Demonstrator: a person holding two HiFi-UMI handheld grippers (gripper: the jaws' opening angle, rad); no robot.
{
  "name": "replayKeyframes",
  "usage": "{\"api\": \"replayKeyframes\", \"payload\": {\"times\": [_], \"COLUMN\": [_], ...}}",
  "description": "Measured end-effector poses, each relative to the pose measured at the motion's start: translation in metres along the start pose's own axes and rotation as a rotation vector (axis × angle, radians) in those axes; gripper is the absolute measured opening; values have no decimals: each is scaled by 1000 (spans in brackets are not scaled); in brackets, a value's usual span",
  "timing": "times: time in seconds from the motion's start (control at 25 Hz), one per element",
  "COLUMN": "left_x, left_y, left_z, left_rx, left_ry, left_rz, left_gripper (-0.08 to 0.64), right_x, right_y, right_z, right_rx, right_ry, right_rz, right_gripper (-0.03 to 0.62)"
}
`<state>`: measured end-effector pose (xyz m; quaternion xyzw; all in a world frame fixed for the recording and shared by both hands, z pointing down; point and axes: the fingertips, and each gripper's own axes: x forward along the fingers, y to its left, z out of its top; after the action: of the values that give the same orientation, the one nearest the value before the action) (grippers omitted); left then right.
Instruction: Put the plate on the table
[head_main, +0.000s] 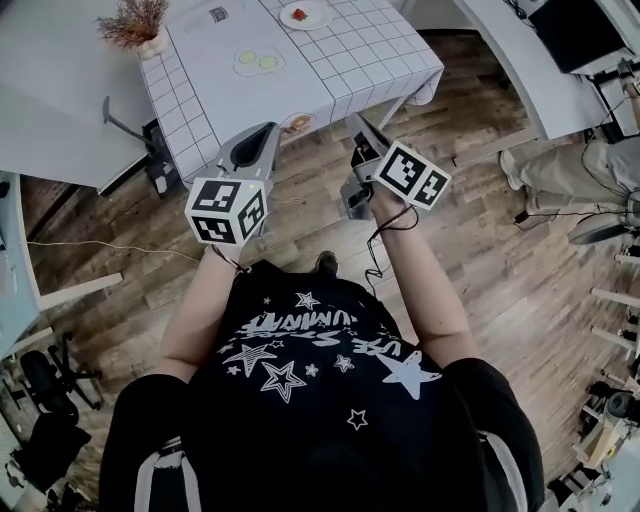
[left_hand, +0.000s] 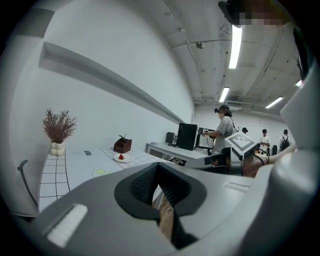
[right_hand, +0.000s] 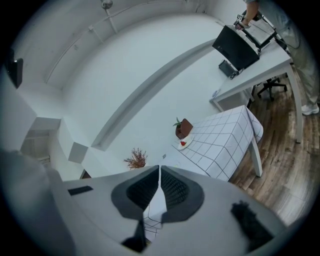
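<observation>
Head view only: near plate (head_main: 297, 123) at the front edge of the table (head_main: 200, 90), seen between the tips of the left gripper (head_main: 268, 135) and right gripper (head_main: 355, 125). Gripper views only: planter (left_hand: 122, 145) just behind the far plate (left_hand: 120, 157), which carries a strawberry; the left gripper view adds people (left_hand: 224, 131) standing beyond a desk. Both grippers: jaws together, nothing held; both plates rest on the checked cloth, ahead of the grippers and apart from them.

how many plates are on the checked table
2: a plate with a red item at the far end, another plate at the near edge; others may be hidden.
</observation>
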<state>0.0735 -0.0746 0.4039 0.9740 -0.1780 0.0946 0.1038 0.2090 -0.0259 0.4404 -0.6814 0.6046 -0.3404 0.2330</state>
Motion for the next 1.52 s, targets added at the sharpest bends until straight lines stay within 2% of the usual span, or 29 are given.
{"api": "replayKeyframes", "payload": {"times": [0.4,0.56,0.68,1.0,1.16,1.52], "left_x": [-41,-44,-42,-62,-97,-161], "left_y": [52,65,78,71,41,-2], "left_z": [-7,-12,-4,6,-5,-18], "left_rx": [-25,-2,-11,-40,-19,-19], "left_ry": [17,51,50,31,7,-9], "left_rz": [-120,-191,-208,-217,-190,-161], "left_gripper": [9,9,9,9,9,9], "right_x": [0,-3,2,-2,-38,-93], "right_y": [40,49,66,108,125,158], "right_z": [-31,-45,-52,-61,-78,-114], "right_rx": [-9,-5,-20,-117,-182,-260], "right_ry": [-88,-125,-126,-64,-63,-14], "right_rz": [-133,-185,-203,-174,-120,-73], "right_gripper": [21,20,20,14,14,14]}}
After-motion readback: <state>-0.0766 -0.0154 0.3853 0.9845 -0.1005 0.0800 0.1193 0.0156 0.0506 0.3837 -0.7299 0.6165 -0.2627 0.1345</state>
